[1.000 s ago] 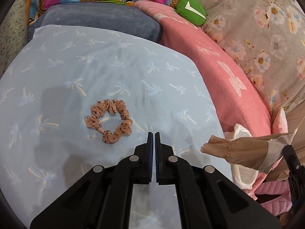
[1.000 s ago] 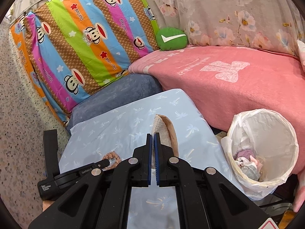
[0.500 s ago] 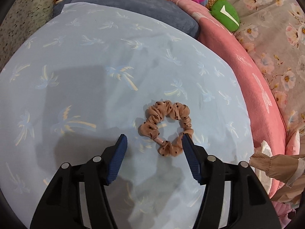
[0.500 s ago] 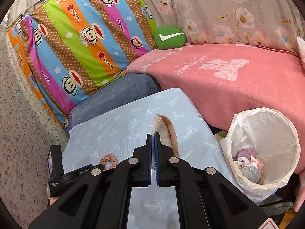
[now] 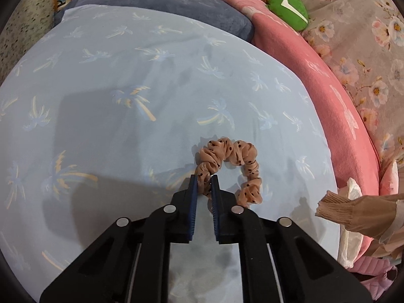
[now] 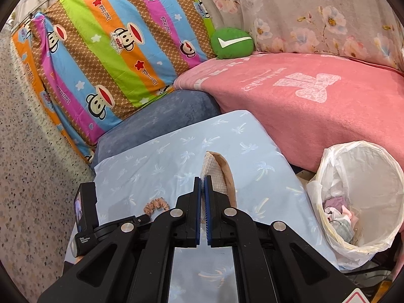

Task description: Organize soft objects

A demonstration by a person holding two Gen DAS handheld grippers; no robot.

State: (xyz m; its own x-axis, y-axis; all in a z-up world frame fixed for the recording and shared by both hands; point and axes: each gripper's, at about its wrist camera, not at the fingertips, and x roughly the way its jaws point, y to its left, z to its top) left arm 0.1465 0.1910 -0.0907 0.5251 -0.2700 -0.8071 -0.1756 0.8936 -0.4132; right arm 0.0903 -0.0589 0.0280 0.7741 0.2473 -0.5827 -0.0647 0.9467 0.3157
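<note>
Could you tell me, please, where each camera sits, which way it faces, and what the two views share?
Left wrist: on the left gripper, looking steeply down at the blue palm-print cushion; its jaws are closing on the scrunchie.
Right wrist: on the right gripper, facing the bedding and lined bin; its jaws pinch a beige sock, and the left gripper shows at lower left.
Shared: cushion, scrunchie, sock, pink blanket, green plush.
</note>
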